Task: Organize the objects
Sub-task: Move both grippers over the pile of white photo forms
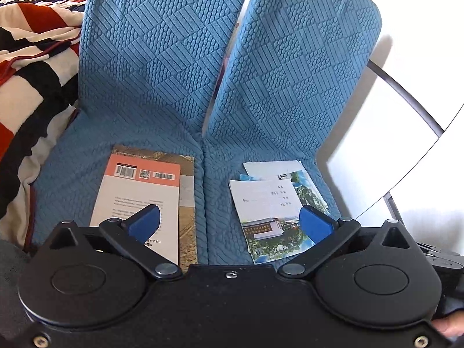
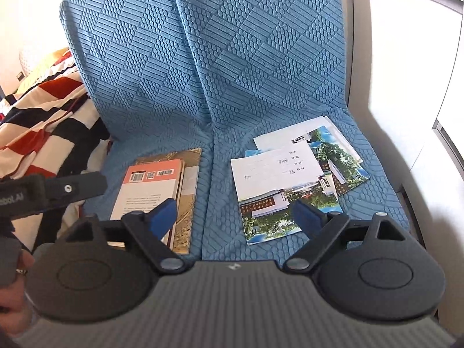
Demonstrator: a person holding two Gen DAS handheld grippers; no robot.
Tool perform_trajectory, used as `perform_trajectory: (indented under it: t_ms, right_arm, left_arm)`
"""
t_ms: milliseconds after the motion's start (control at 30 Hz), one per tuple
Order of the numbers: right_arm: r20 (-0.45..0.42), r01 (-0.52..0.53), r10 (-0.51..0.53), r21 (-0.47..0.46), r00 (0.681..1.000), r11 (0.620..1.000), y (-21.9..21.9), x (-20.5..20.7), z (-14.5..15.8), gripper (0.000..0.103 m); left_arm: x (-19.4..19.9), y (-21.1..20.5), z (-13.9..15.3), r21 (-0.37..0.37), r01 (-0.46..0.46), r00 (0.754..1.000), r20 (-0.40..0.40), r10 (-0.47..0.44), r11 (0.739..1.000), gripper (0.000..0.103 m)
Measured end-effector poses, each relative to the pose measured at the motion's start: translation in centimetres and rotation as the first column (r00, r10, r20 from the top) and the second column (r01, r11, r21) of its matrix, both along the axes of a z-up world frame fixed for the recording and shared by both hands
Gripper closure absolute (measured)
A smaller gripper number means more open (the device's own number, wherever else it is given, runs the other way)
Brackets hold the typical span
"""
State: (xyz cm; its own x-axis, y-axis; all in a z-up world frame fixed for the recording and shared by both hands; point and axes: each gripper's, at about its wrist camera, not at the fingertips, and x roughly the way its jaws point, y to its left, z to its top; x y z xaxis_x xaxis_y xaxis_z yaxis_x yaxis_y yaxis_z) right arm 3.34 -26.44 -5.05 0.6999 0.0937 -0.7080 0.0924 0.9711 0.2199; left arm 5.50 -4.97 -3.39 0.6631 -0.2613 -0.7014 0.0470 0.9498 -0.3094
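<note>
A white book with an orange band and barcodes (image 1: 139,197) lies on a larger tan book on the left seat of a blue quilted sofa (image 1: 150,72). Several thin booklets (image 1: 272,203) with white covers and building photos lie fanned on the right seat. My left gripper (image 1: 230,226) hovers open over the seam between the two piles, with nothing between its blue pads. In the right wrist view the books (image 2: 153,185) and the booklets (image 2: 284,179) show the same way. My right gripper (image 2: 235,217) is open and holds nothing, above the seat's front.
A red, black and white striped blanket (image 1: 29,72) is heaped against the sofa's left side. White panels with dark metal edges (image 1: 391,116) stand close on the right. Black housing of the left tool (image 2: 66,187) and a hand with a ring (image 2: 17,272) show at the right view's left edge.
</note>
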Motion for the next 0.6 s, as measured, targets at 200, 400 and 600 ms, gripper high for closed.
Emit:
perform_trajectory:
  t_ms: [200, 400, 600]
  right_arm:
    - [0.003, -0.001, 0.001, 0.022, 1.0, 1.0, -1.4, -0.1, -0.4, 0.015]
    - [-0.002, 0.023, -0.023, 0.022, 1.0, 0.999, -3.1, -0.4, -1.1, 0.015]
    - [0.012, 0.06, -0.061, 0.034, 0.998, 0.998, -5.4, -0.8, -1.3, 0.015]
  left_arm:
    - [0.6, -1.6, -0.7, 0.015, 0.016, 1.0, -0.02, -0.016, 1.0, 0.001]
    - [1.3, -3.6, -1.4, 0.036, 0.033, 0.998, -0.045, -0.031, 0.999, 0.001]
    - [1.8, -6.0, -1.6, 0.066, 0.058, 0.998, -0.039, -0.056, 0.996, 0.001]
